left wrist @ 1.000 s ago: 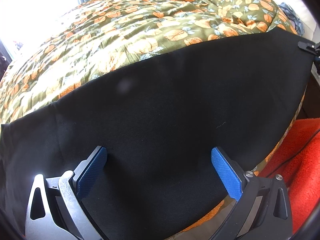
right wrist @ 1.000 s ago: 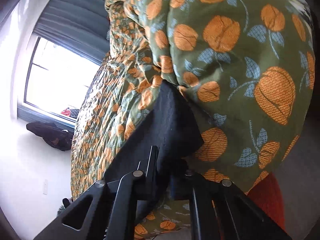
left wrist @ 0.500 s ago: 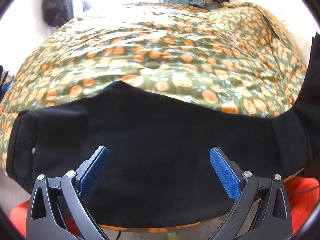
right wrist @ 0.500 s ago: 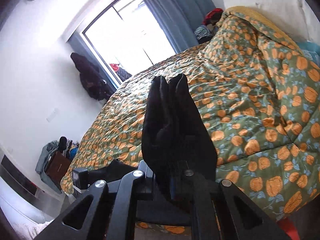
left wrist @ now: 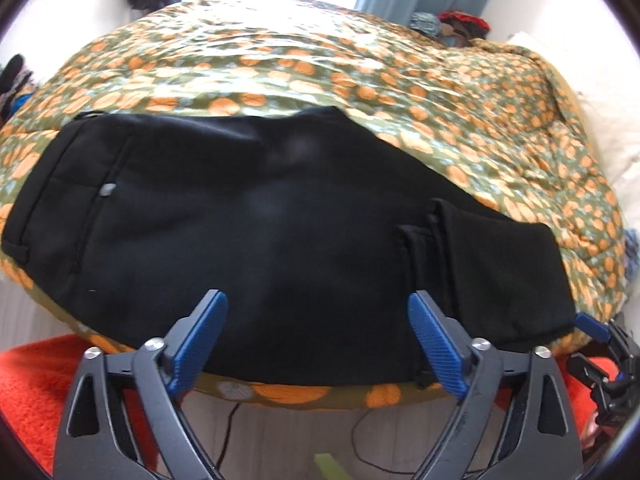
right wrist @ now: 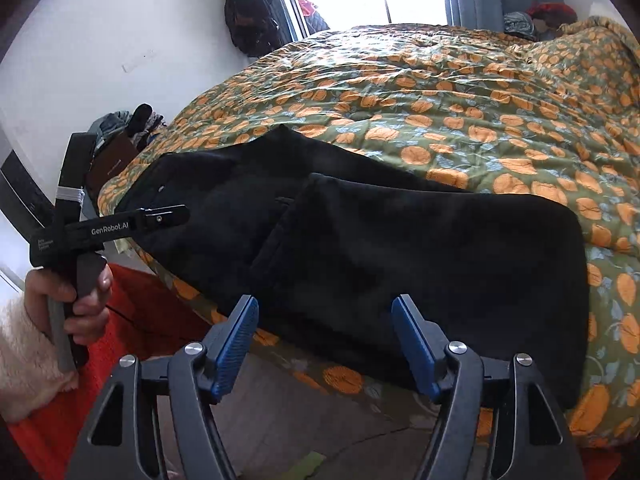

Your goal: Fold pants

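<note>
Left wrist view: black pants (left wrist: 256, 232) lie flat along the near edge of the bed, on the pumpkin-print quilt (left wrist: 400, 80). Waistband and a small button sit at the left end. The leg ends are folded back over the legs from the right, cuff edges (left wrist: 416, 248) lying partway along, so the first lengthwise fold looks laid.

Left gripper (left wrist: 316, 332) hovers over the near hem, blue pads apart and closing, nothing pinched between them. Right gripper (right wrist: 324, 336), seen in its own view, hangs over the folded section, jaws opening, cloth clear of the pads. A hand (right wrist: 76, 300) holds the left tool's grip at frame left.

Judgement: release after fold one. The next move likely calls for pinching the doubled right end, both layers at once, and carrying it toward the waistband, keeping edges square.

Orange rug (left wrist: 36, 392) below the bed.
</note>
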The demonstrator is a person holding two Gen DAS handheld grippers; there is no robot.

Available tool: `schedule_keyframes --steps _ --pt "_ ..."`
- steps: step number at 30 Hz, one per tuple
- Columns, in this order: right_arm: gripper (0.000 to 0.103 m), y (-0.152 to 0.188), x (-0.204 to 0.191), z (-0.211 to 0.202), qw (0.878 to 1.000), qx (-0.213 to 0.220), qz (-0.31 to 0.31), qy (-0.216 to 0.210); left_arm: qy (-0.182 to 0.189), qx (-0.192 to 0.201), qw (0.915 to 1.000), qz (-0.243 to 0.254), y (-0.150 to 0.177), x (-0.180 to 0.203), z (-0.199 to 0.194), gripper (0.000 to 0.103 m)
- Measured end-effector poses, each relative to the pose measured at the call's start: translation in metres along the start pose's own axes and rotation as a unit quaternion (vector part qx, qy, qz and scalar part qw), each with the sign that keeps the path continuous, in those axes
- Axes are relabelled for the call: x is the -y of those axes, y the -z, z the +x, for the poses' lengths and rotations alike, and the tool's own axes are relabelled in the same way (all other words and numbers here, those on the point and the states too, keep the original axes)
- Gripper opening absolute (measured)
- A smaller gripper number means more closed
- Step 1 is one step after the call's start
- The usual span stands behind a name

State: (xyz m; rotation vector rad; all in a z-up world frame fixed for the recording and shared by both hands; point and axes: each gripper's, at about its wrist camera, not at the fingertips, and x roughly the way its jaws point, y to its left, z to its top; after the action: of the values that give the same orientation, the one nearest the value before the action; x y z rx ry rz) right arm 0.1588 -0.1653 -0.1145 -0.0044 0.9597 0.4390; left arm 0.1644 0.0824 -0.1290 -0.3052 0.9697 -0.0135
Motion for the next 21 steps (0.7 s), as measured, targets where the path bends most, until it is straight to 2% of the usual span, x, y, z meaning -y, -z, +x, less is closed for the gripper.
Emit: schedule_keyframes --steps 1,3,5,6,9,14,17,18,19,21 --pt "0.084 0.012 0.009 -0.013 1.000 0.006 0.000 0.019 0.029 -0.004 0.9995 0.014 -0.001 0.013 0.000 0.076" --pt "0.086 0.040 0.022 -0.038 0.999 0.016 0.021 0.047 0.076 -0.009 0.9963 0.039 -0.004 0.037 0.002 0.068" --pt "0.087 0.055 0.039 -0.047 0.996 0.008 0.070 0.049 0.095 -0.017 0.9934 0.061 -0.005 0.058 0.008 0.058" --pt "0.087 0.056 0.047 -0.050 0.995 0.011 0.085 0.047 0.097 -0.024 0.9924 0.072 -0.004 0.066 0.013 0.052" --pt "0.087 0.051 0.054 -0.056 0.994 0.043 0.080 0.063 0.081 -0.048 0.9913 0.092 0.000 0.081 0.030 0.044" --pt "0.087 0.052 0.048 -0.036 0.997 0.013 0.050 0.050 0.086 -0.062 0.9890 0.104 0.003 0.092 0.041 0.037" --pt "0.087 0.052 0.044 -0.038 0.998 0.023 0.039 0.045 0.072 -0.075 0.9893 0.102 0.005 0.094 0.052 0.034" --pt "0.087 0.053 0.043 -0.038 0.998 0.025 0.038 0.045 0.062 -0.078 0.9902 0.098 0.005 0.094 0.056 0.019" --pt "0.087 0.053 0.044 -0.038 0.998 0.025 0.039 0.044 0.057 -0.078 0.9908 0.095 0.005 0.092 0.057 0.012" --pt "0.087 0.054 0.045 -0.039 0.998 0.027 0.045 0.044 0.071 -0.068 0.9914 0.086 0.004 0.092 0.045 0.010"
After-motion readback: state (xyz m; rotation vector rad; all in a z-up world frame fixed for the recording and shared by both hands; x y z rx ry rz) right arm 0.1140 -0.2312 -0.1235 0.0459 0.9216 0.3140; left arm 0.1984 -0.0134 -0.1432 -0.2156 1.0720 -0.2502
